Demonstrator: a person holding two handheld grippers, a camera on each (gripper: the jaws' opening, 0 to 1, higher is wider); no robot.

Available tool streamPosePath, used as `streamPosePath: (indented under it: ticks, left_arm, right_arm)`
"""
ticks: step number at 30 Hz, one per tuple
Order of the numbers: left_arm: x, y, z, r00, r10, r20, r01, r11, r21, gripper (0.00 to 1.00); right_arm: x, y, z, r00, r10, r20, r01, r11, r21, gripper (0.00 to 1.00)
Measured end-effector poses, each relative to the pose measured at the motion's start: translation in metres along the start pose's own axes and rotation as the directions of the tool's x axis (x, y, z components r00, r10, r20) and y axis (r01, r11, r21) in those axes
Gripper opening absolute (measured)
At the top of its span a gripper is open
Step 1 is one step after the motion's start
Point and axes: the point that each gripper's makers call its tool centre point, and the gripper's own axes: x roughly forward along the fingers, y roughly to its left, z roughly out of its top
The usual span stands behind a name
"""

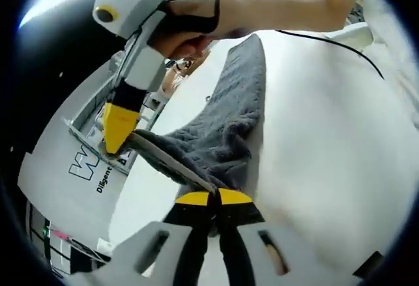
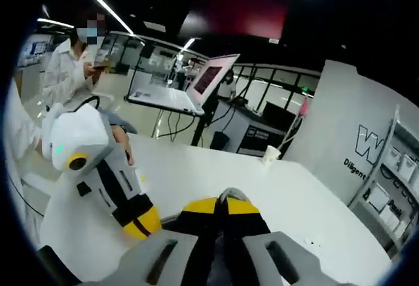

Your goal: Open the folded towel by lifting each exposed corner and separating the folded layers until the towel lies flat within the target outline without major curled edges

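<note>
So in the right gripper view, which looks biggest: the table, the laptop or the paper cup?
1. table
2. laptop
3. cup
The laptop and cup sit farther from the camera, so they look smaller than they are.

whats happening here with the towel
A person is unfolding a grey towel on a white table with a handheld gripper in each hand. The left gripper is shut on one edge of the towel, and the right gripper pinches another part of the same edge, stretching it between them. The rest of the towel trails across the table, bunched and not yet flat.
</note>
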Motion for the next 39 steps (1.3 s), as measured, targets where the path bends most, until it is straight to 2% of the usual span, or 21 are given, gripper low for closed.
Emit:
streamPosePath:
  ticks: [6, 11, 16, 20, 22, 25, 31, 33, 39]
  left_arm:
    - [-0.003, 0.003, 0.010, 0.999, 0.001, 0.052, 0.001, 0.999, -0.052, 0.02]
    - [-0.005, 0.005, 0.021, 0.992, -0.017, 0.121, 0.034, 0.989, -0.145, 0.03]
    - [-0.007, 0.011, 0.026, 0.991, 0.006, 0.136, 0.014, 0.989, -0.145, 0.03]
    - [-0.009, 0.012, 0.033, 0.986, -0.015, 0.166, 0.042, 0.986, -0.163, 0.03]
    - [-0.015, 0.016, 0.032, 0.988, -0.009, 0.155, 0.033, 0.987, -0.157, 0.02]
    - [-0.025, 0.024, 0.032, 0.986, 0.009, 0.166, 0.019, 0.985, -0.170, 0.02]
    - [-0.040, 0.038, 0.019, 0.987, 0.037, 0.159, -0.005, 0.980, -0.199, 0.02]
    - [-0.041, 0.035, 0.016, 0.985, 0.010, 0.171, 0.030, 0.973, -0.227, 0.02]
    - [-0.043, 0.029, 0.008, 0.982, -0.030, 0.185, 0.079, 0.960, -0.268, 0.02]
  right_arm:
    - [-0.010, 0.002, 0.015, 0.999, 0.017, 0.047, -0.018, 1.000, 0.013, 0.00]
    - [-0.021, 0.010, 0.029, 0.997, 0.025, 0.066, -0.024, 1.000, -0.008, 0.00]
    - [-0.031, 0.011, 0.040, 0.998, 0.019, 0.068, -0.016, 0.999, -0.038, 0.00]
    - [-0.037, 0.016, 0.046, 0.998, 0.021, 0.064, -0.017, 0.998, -0.059, 0.00]
    - [-0.041, 0.018, 0.048, 0.998, 0.017, 0.066, -0.012, 0.997, -0.072, 0.00]
    - [-0.045, 0.018, 0.054, 0.997, 0.015, 0.081, -0.008, 0.996, -0.085, 0.00]
    - [-0.049, 0.029, 0.057, 0.997, 0.014, 0.076, -0.004, 0.991, -0.134, 0.00]
    - [-0.049, 0.033, 0.055, 0.997, 0.016, 0.071, -0.006, 0.991, -0.137, 0.00]
    - [-0.044, 0.043, 0.051, 0.998, 0.035, 0.047, -0.027, 0.987, -0.157, 0.00]
